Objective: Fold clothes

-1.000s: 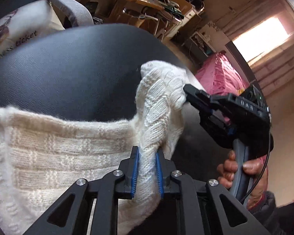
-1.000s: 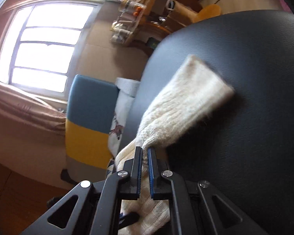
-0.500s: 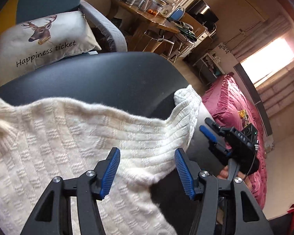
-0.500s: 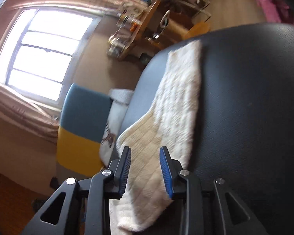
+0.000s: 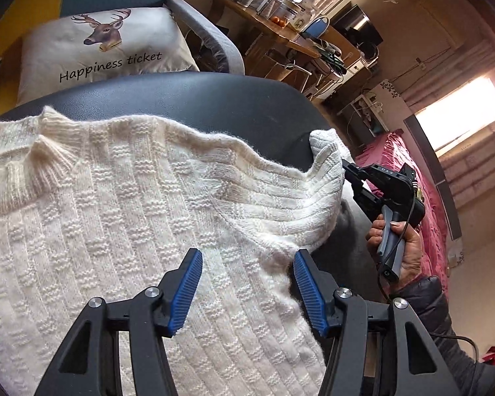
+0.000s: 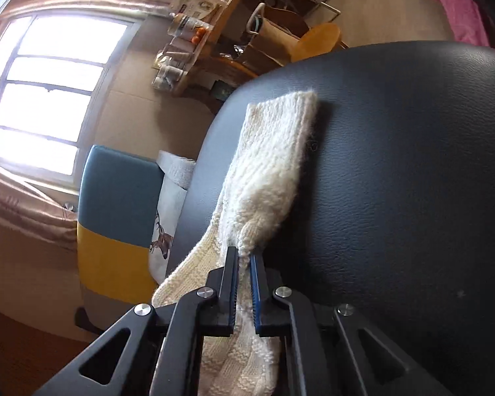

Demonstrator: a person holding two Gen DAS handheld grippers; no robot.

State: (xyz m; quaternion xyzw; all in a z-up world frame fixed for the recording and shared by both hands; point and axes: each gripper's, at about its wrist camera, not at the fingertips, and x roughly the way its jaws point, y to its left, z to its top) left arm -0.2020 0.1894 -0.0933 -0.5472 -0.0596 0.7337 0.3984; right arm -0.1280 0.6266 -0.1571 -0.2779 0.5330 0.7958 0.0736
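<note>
Over on the left, the left gripper [image 5: 247, 285] hangs with its blue-padded jaws spread wide and nothing between them, just above the cream knitted sweater [image 5: 122, 217] that lies flat on the dark padded surface [image 5: 214, 99]. Beyond the jaws the sleeve [image 5: 300, 191] runs off to the right, its cuff near the surface's edge. There the right gripper [image 6: 244, 283], held in the person's hand [image 5: 402, 241], has its jaws pinched tight on the sleeve, apparently at a fold, though the knit bunches too much to be sure. Ahead of them the cuff lies flat.
</note>
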